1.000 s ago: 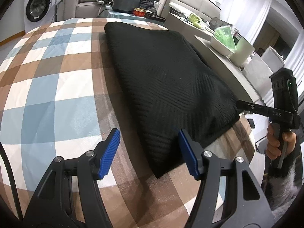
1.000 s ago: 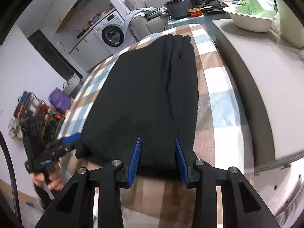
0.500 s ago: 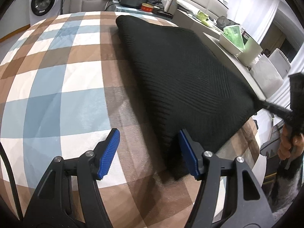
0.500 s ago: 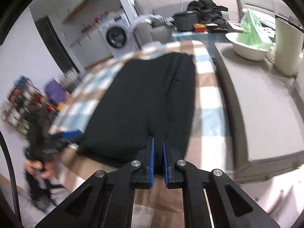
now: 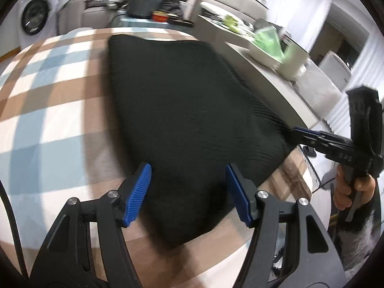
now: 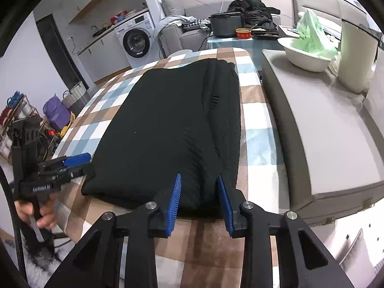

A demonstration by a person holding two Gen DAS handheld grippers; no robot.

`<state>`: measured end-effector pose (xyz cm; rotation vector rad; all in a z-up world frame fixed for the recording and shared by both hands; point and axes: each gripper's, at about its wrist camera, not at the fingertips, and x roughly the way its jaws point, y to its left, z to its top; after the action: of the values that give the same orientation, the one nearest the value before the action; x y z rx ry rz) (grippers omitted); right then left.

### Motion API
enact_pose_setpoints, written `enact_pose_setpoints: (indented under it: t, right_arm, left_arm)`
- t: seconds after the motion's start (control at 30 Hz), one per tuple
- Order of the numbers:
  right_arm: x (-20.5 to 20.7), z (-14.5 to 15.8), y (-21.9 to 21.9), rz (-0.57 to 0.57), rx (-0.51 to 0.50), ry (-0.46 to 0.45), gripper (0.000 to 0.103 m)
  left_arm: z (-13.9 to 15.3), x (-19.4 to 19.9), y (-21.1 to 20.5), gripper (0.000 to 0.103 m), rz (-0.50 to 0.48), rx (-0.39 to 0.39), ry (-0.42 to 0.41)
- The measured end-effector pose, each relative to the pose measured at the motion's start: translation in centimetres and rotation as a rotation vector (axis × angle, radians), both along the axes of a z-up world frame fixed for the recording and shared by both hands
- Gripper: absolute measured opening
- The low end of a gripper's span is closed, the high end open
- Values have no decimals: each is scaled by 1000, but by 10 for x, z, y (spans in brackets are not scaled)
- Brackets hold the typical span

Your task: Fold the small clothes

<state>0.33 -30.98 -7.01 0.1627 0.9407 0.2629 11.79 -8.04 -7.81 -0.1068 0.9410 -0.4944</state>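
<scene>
A black knit garment (image 5: 180, 96) lies folded lengthways on the checked tablecloth (image 5: 48, 110). My left gripper (image 5: 188, 170) stands open over its near left corner, with cloth between the blue pads but none of it pinched. In the right wrist view the garment (image 6: 168, 120) runs away from me. My right gripper (image 6: 199, 199) straddles its near right edge, its jaws opening, and the pads do not press the cloth between them. Each view shows the other gripper at the opposite corner: the right gripper (image 5: 300, 132) and the left gripper (image 6: 80, 165).
A grey counter (image 6: 324, 132) borders the table's right side, bearing a white bowl (image 6: 304, 55) with a green bag and a pale canister (image 6: 355, 55). Behind the table stand a dark pot (image 6: 225, 24) and a washing machine (image 6: 136, 40). Baskets and a rack sit on the floor at left.
My right gripper was clamped shut on the garment's near edge half a second ago and has now opened. The left gripper shifted right, so the garment's corner lies between its fingers.
</scene>
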Motion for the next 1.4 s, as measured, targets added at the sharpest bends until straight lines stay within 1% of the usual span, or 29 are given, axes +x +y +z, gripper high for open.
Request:
enact_pose_setpoints:
  t: [0.07,0.17,0.27,0.3,0.33,0.4,0.47,0.53,0.6,0.67,0.77,0.8,0.83,0.87,0.9,0.93,0.97,1.03,1.2,1.3,1.4]
  right_arm:
    - [1,-6,0,-4,-3,27,32]
    - [1,-16,-3,-15,-47,72,32]
    - [-1,-19,-10,-23,-46,87,35]
    - [-1,-18,-11,-24,-40,79,37]
    - [-2,-16,-12,-25,-26,67,37]
    - [-2,-13,-13,-27,5,44,45]
    - [1,-11,-15,-46,31,28,45]
    - [8,-12,-18,-82,82,14,45]
    - [16,-17,-19,-105,139,11,45]
    - [24,-22,-18,-121,153,18,45]
    - [38,-31,-12,-123,128,14,45]
    - [38,-32,-10,-124,126,15,45]
    - [42,-34,-10,-131,125,21,45]
    - [44,-36,-10,-133,122,22,45]
    - [44,-37,-10,-133,123,20,43]
    - [46,-39,-10,-131,128,25,41]
    - [47,-41,-9,-127,136,31,36]
    - [49,-43,-6,-114,156,32,32]
    - [52,-44,4,-99,180,39,31]
    - [55,-44,18,-64,197,45,31]
    - [59,-45,50,2,213,47,31]
  left_arm:
    - [-5,-3,-17,64,-33,74,-13]
    - [-15,-10,-21,66,-48,134,-12]
    - [-14,-22,-20,66,-75,178,-30]
    - [-13,-25,-18,66,-79,171,-27]
    - [-11,-26,-12,66,-73,130,-15]
    - [-9,-22,3,66,-41,21,30]
    - [-9,-11,19,66,14,-73,74]
    - [-9,0,30,66,77,-100,79]
    - [-10,10,38,66,115,-130,90]
    - [-15,23,43,66,150,-156,122]
    - [-24,37,47,54,181,-185,153]
    - [-25,40,50,47,196,-192,142]
    - [-27,45,52,37,207,-195,152]
    - [-29,48,54,31,219,-205,153]
    - [-30,51,57,20,220,-217,159]
    - [-32,53,59,15,221,-231,163]
    - [-33,53,62,13,225,-246,160]
    - [-33,53,62,10,226,-237,138]
    - [-28,43,77,8,248,-229,107]
    - [-22,37,102,8,291,-217,86]
    - [-18,27,133,8,352,-188,68]
